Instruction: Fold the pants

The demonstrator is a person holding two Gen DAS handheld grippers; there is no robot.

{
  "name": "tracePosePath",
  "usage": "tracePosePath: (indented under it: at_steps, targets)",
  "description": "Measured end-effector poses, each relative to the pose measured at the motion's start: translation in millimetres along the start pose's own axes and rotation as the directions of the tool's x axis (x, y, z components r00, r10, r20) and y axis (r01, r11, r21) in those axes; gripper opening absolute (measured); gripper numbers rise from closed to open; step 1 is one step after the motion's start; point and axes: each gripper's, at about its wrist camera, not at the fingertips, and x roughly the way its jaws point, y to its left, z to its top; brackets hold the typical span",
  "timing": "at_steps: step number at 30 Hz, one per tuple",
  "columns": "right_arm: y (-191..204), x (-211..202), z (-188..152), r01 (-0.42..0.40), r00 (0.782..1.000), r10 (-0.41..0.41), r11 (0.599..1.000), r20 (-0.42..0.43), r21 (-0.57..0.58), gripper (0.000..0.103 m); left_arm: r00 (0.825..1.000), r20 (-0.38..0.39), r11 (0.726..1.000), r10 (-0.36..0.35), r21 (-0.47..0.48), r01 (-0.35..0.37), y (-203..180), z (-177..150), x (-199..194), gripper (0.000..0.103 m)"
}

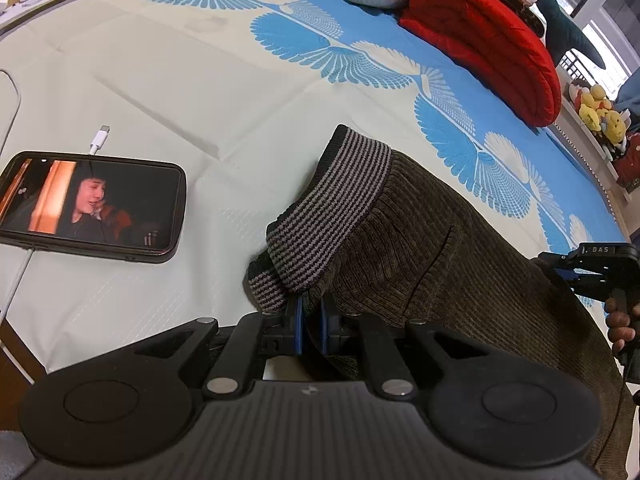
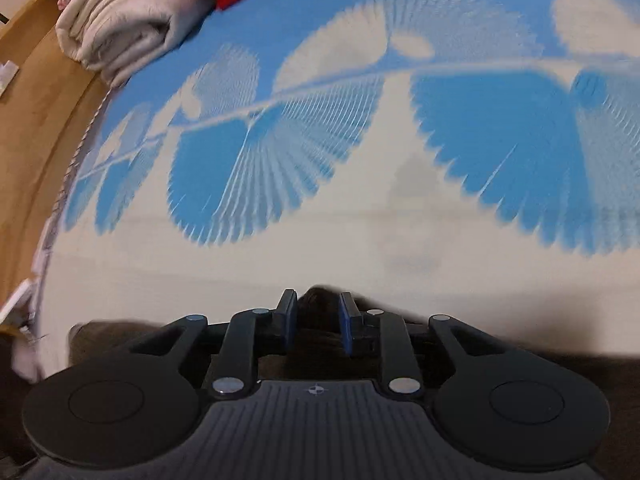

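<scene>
Your left gripper point(image 1: 311, 322) has its blue-padded fingers point(image 1: 297, 320) clenched on the brown corduroy pants point(image 1: 420, 248), just beside the grey-and-black striped knit waistband point(image 1: 328, 216). The pants lie on the bed's cream and blue fan-patterned sheet point(image 1: 200, 80), running off toward your right gripper point(image 2: 318, 320). That gripper's fingers stand slightly apart with dark cloth between them; whether they pinch it I cannot tell, since the view is blurred. A black phone point(image 1: 90, 206) lies left of the pants, apart. A folded red quilt point(image 1: 484, 40) sits farther back.
</scene>
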Motion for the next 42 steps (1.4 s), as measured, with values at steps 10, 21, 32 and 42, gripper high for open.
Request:
tracePosePath:
  at_steps: [10,21,32,42]
  targets:
    - [13,-13,1,0.005,0.988,0.002,0.999,0.154,-0.047,0.007,1.000,0.004,1.000,0.004,0.006,-0.004,0,0,0,0.010]
    - [3,3,0,0.148,0.951,-0.127,0.987,0.283,-0.055,0.006,1.000,0.023,1.000,0.004,0.028,-0.005,-5,-2,-6,0.013]
    - [29,-95,-111,0.195,0.946,-0.118,0.952,0.302,-0.238,0.039,0.984,0.178,0.986,0.026,0.155,-0.054,-37,-5,-34,0.040]
    - [50,-62,-211,0.173,0.977,-0.112,0.914,0.180,-0.367,0.040,0.973,0.230,0.978,-0.021,0.207,-0.028,-49,-13,-44,0.044]
